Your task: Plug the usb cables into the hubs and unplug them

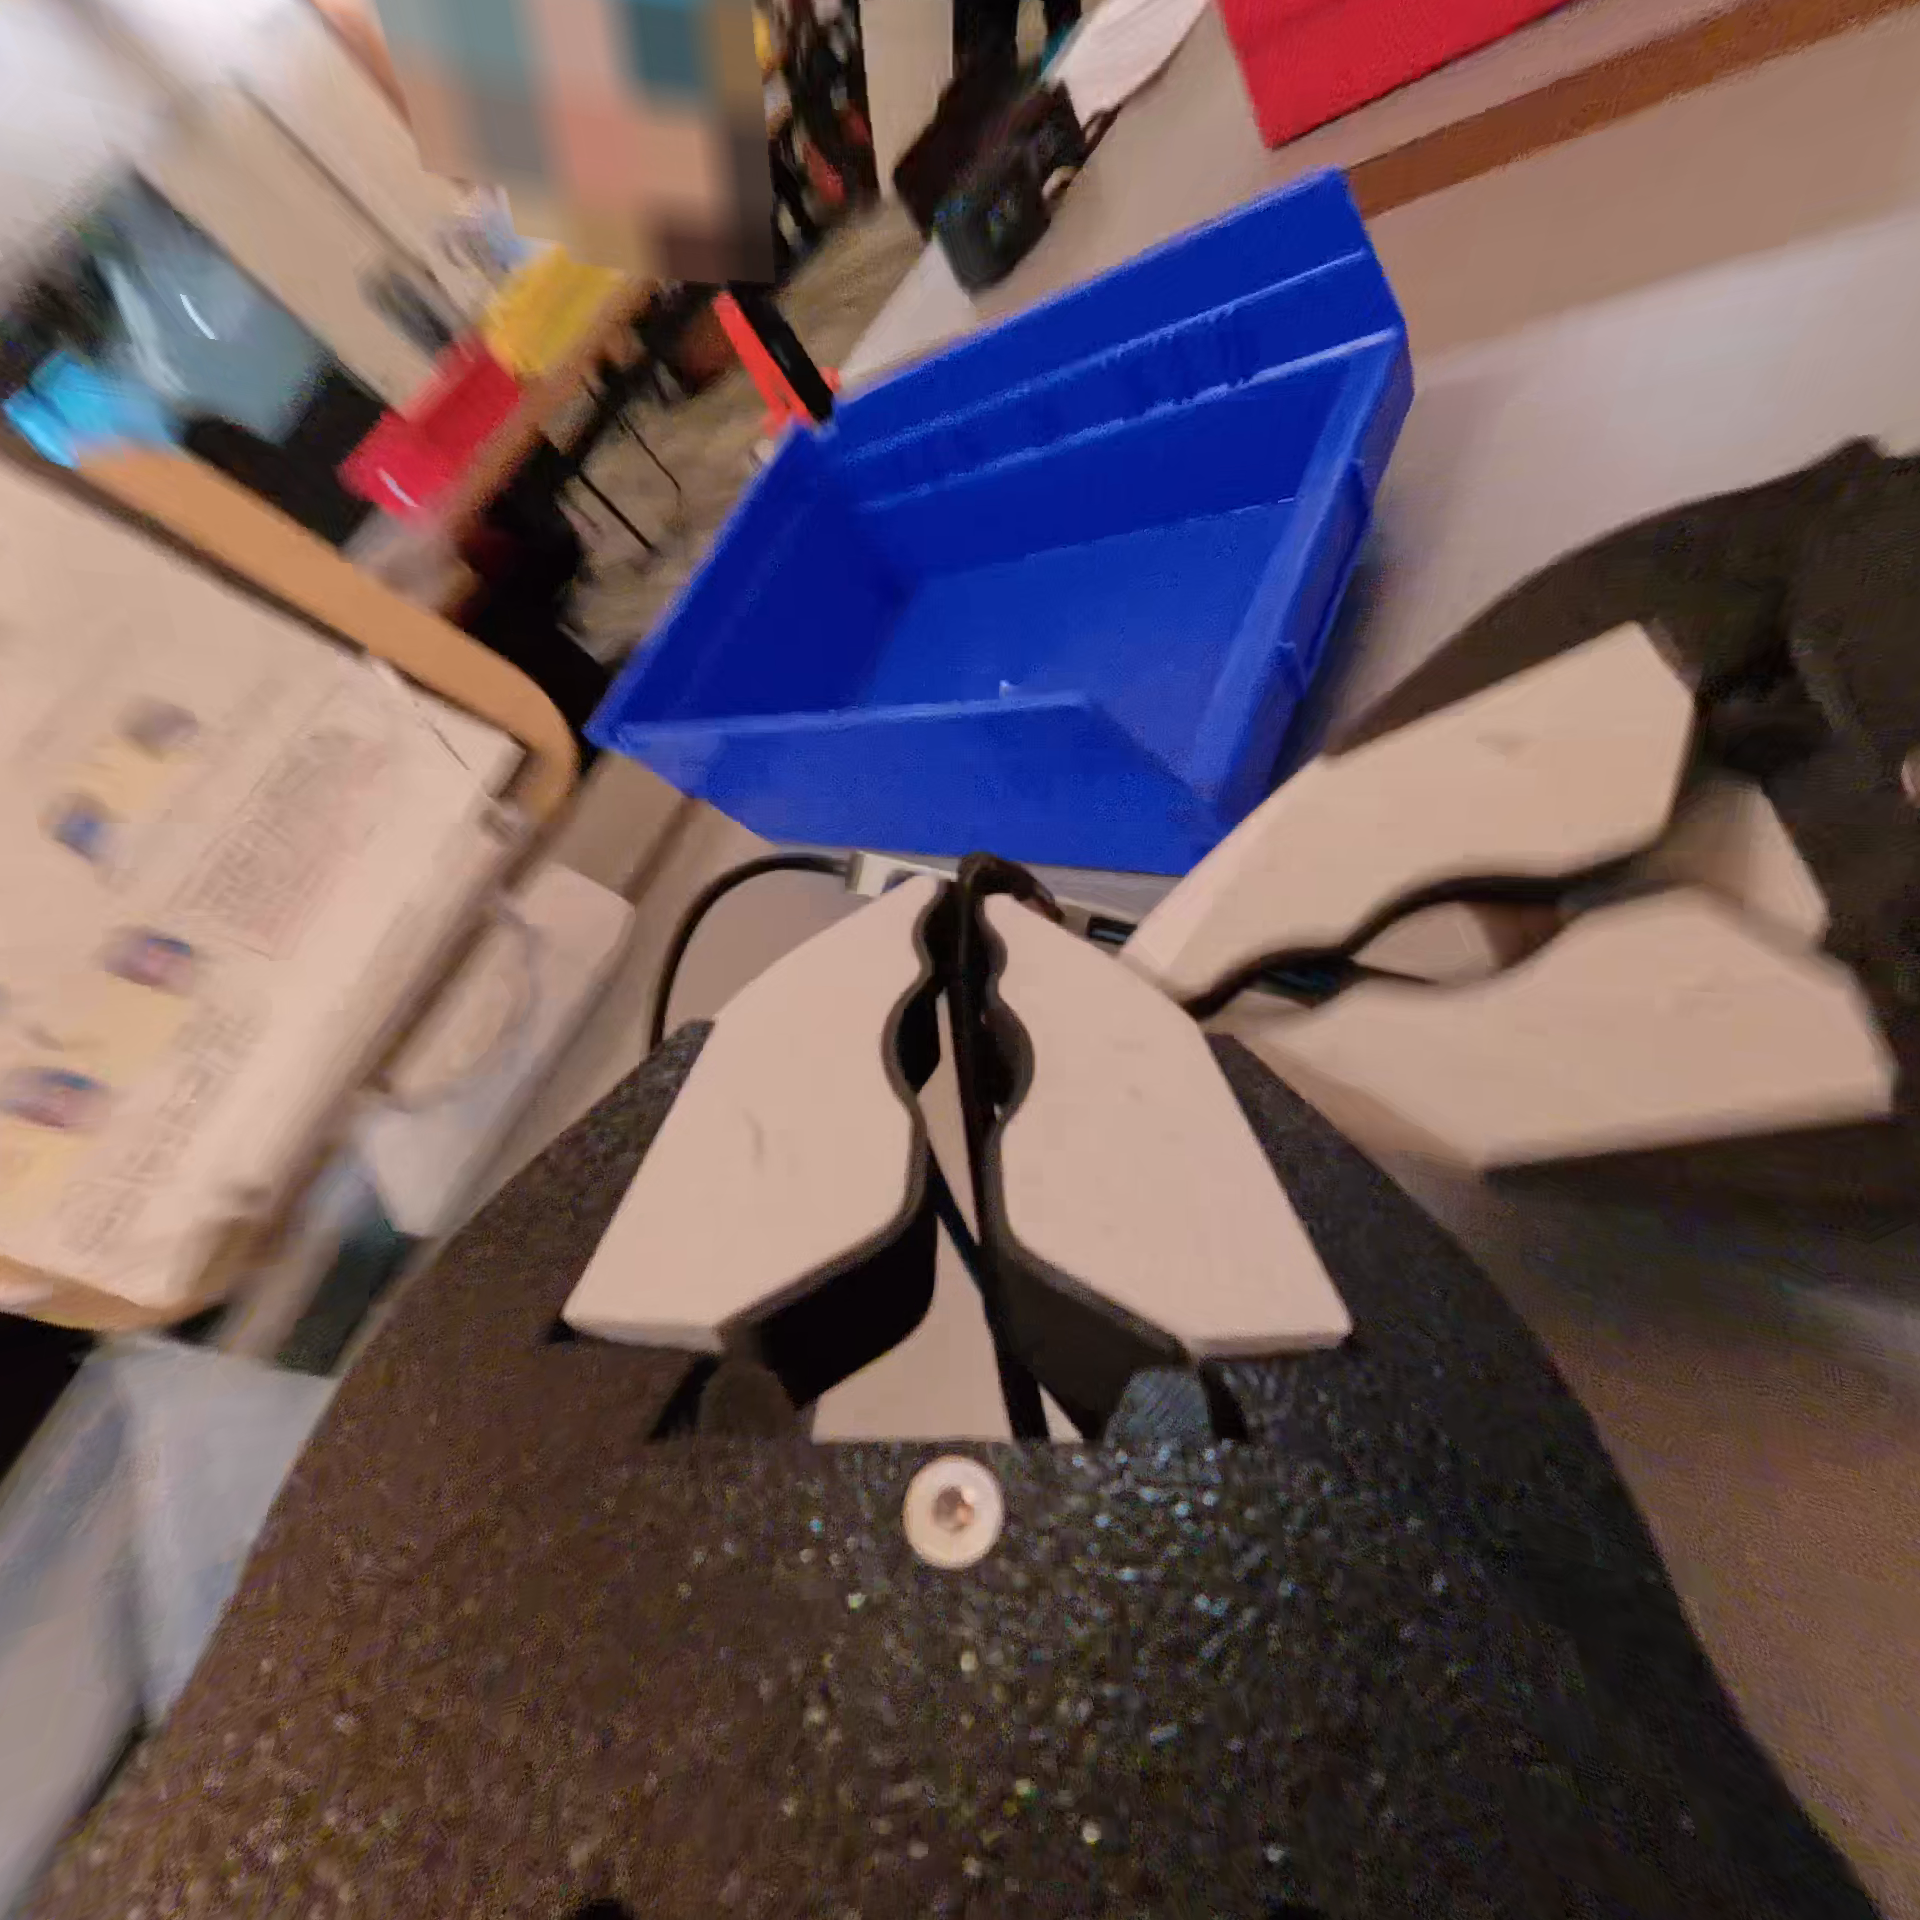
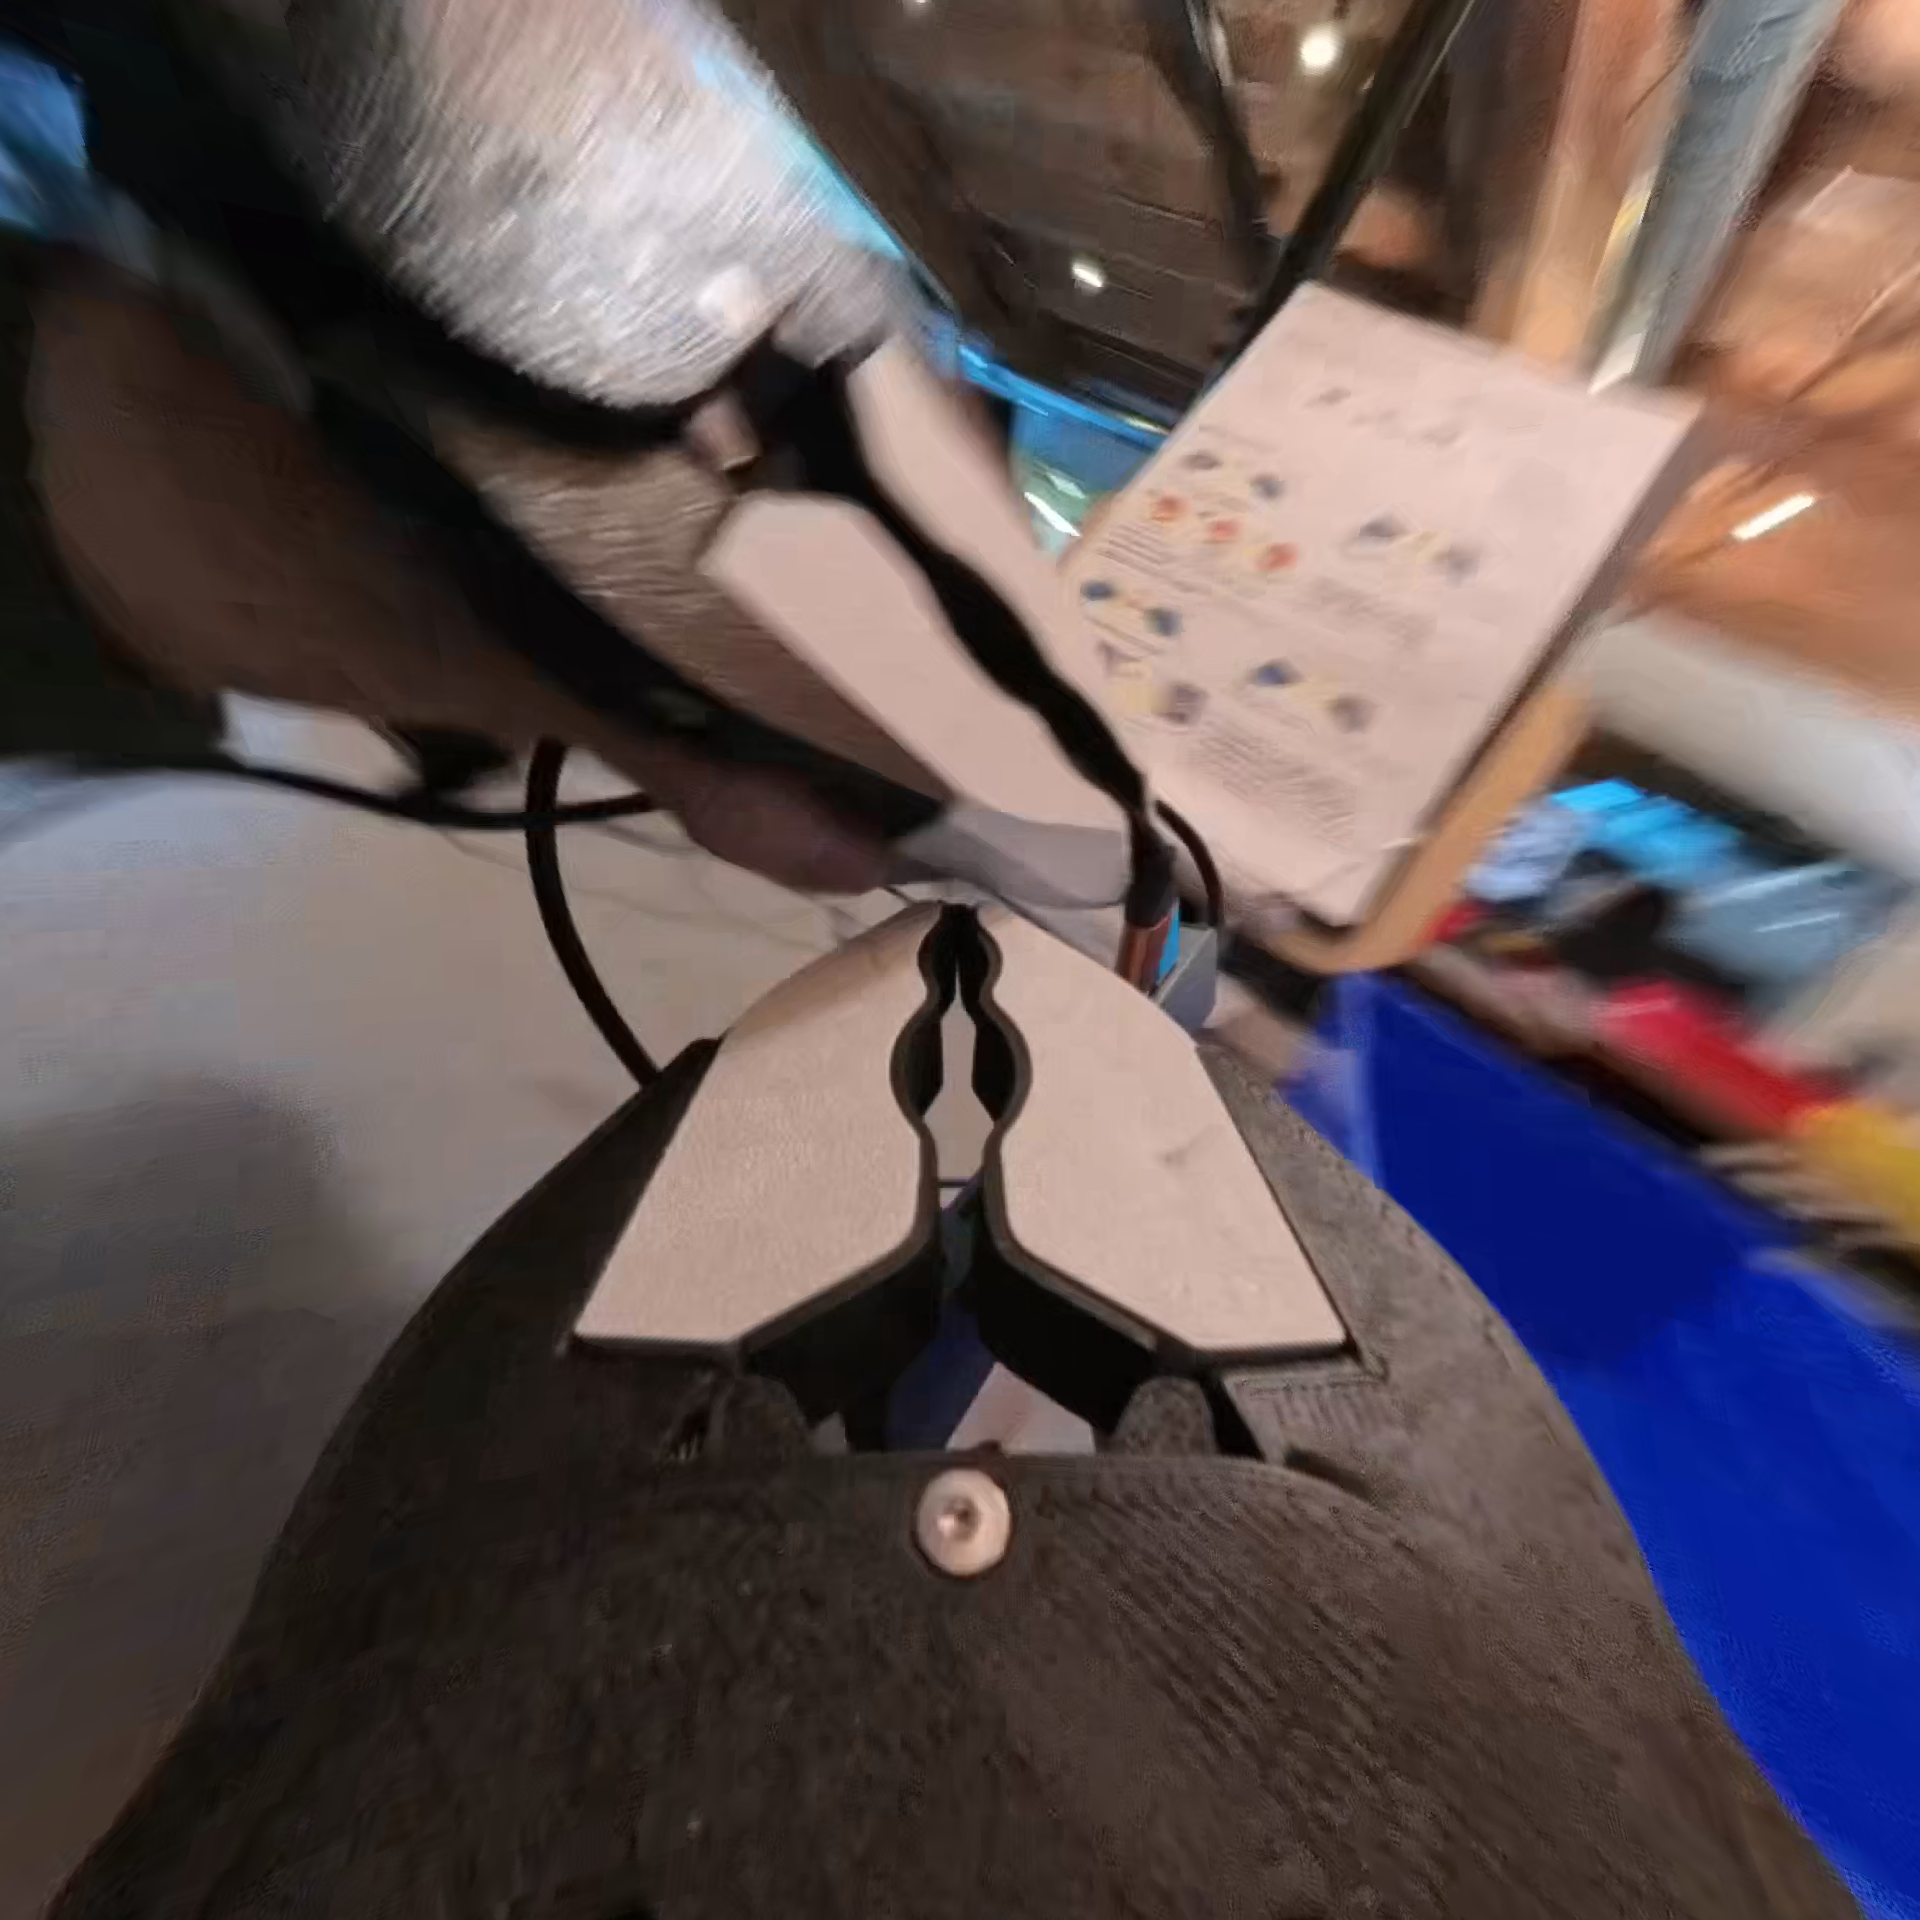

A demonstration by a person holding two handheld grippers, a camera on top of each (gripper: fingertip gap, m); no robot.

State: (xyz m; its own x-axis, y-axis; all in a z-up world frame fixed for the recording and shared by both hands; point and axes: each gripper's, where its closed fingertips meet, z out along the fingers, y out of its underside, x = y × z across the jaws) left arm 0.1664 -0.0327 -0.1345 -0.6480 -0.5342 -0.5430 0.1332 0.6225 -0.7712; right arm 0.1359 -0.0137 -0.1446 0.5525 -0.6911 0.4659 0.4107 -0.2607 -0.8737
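My left gripper (image 1: pixel 966 904) is shut on a black USB cable (image 1: pixel 971 1091), just behind its plug. In the right wrist view this gripper (image 2: pixel 1132 821) comes in from the upper left. It holds the black plug (image 2: pixel 1151 883) tip-down at a blue port of the grey hub (image 2: pixel 1195 971). The hub (image 1: pixel 883 875) lies just beyond my left fingertips, in front of the blue bin. My right gripper (image 2: pixel 951 914) is shut. In the left wrist view it (image 1: pixel 1169 971) reaches in from the right and pinches the hub's right end. The hub's own black lead (image 1: pixel 675 935) loops off to the left.
An empty blue plastic bin (image 1: pixel 1039 582) sits close behind the hub and also shows in the right wrist view (image 2: pixel 1662 1351). A printed sheet on a wooden-edged board (image 2: pixel 1351 582) stands to the left of the work spot. The pale tabletop (image 2: pixel 312 1039) lies below. The background is blurred clutter.
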